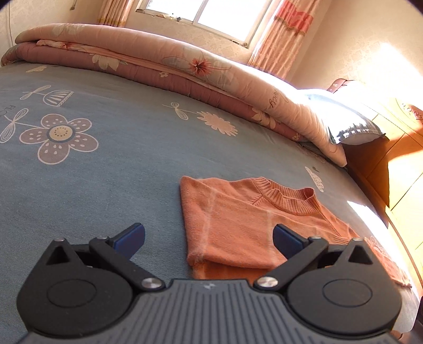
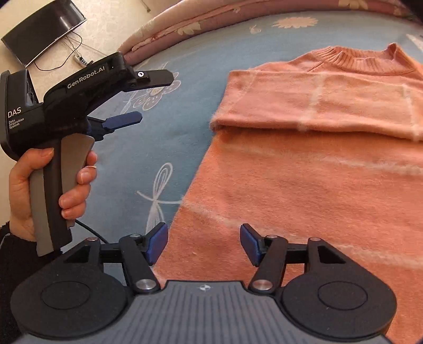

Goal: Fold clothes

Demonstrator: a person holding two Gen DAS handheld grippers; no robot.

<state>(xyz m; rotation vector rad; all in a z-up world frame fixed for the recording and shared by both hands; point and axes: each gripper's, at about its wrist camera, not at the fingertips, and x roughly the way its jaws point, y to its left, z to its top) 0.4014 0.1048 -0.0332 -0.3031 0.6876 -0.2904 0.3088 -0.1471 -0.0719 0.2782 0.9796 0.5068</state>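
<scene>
Left tool (image 1: 208, 239): jaws spread wide, nothing between the blue pads (image 1: 132, 238). It hangs low over the bed (image 1: 105, 164), just off the sweater's left edge; the right pad overlaps the knit in view, contact cannot be told. In the right wrist view a hand (image 2: 39, 190) grips its grey handle, clear of the cloth.

Sweater (image 2: 304, 172): orange-pink knit with pale thin stripes, ribbed collar (image 2: 370, 62) at the far end. It lies flat on the blue flowered sheet, toward the right side of the bed. One sleeve (image 2: 317, 105) is folded across the chest, its cuff end at the left edge. Body smooth, few wrinkles.

Right tool (image 2: 204, 244): jaws also well apart, empty, over the lower left part of the sweater. Left pad sits at the cloth's edge; right pad is above the knit.

Surroundings: rolled pink floral quilt (image 1: 164, 66) along the far side of the bed, well apart from the sweater. White pillow (image 1: 341, 116) at the right, next to a wooden headboard (image 1: 391, 164). Window (image 1: 201, 16) with pink curtains behind. Dark monitor (image 2: 45, 29) with cables at upper left in the right wrist view. Nothing lies on the sweater.
</scene>
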